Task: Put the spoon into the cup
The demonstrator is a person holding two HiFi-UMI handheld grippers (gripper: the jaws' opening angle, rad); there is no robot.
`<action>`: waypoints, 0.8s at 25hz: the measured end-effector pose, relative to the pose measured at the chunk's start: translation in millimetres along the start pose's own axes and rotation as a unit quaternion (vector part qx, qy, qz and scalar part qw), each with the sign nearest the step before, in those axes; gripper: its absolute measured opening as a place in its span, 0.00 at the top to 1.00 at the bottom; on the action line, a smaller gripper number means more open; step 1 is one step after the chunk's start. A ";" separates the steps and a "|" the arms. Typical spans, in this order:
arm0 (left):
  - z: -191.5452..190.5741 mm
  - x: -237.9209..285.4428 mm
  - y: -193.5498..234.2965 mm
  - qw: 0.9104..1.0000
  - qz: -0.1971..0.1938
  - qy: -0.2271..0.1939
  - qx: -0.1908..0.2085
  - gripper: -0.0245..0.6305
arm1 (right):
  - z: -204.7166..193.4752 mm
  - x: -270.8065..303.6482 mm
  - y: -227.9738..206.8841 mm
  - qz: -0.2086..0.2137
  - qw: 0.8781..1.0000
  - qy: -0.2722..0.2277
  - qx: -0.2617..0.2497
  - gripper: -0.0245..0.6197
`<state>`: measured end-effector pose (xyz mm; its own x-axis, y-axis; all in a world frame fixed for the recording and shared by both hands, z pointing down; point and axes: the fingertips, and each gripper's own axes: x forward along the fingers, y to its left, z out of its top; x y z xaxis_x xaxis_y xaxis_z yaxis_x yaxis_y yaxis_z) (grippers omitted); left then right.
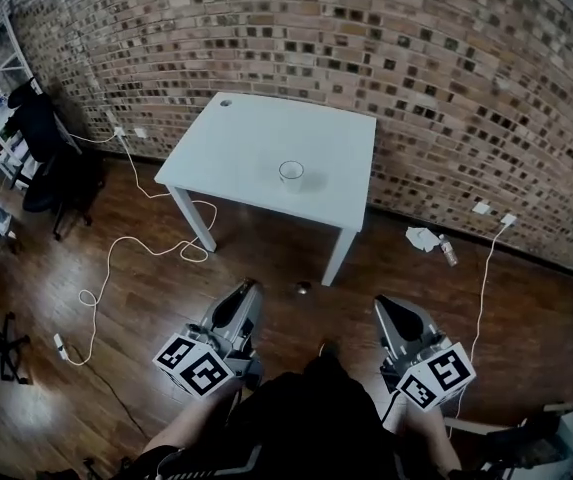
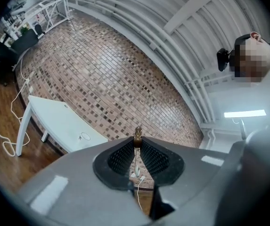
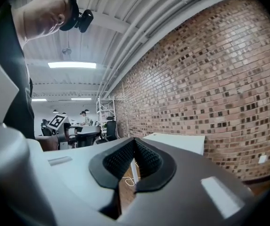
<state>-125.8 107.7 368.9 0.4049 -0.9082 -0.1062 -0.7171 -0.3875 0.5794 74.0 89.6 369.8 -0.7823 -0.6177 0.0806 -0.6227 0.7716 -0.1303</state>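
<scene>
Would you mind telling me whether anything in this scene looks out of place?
What looks like a bottle and a crumpled white thing lie on the floor by the wall, right of the table; a small dark object sits near its front leg. The cup stands upright.

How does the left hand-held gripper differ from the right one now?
The left hand-held gripper pinches a slim brown-tipped thing, apparently the spoon; the right hand-held gripper holds nothing. The left one's pad tips press on it; the right one's touch each other. Both are short of the white table.
</scene>
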 end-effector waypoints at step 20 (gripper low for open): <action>17.2 154.4 7.7 0.999 0.022 0.008 0.040 0.91 | 38.8 59.8 -143.5 0.034 0.999 -0.024 0.009 0.95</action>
<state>-78.6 -38.3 343.0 0.3807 -0.9222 -0.0681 -0.7775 -0.3591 0.5163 117.3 -64.0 355.0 -0.8207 -0.5709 0.0244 -0.5675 0.8092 -0.1522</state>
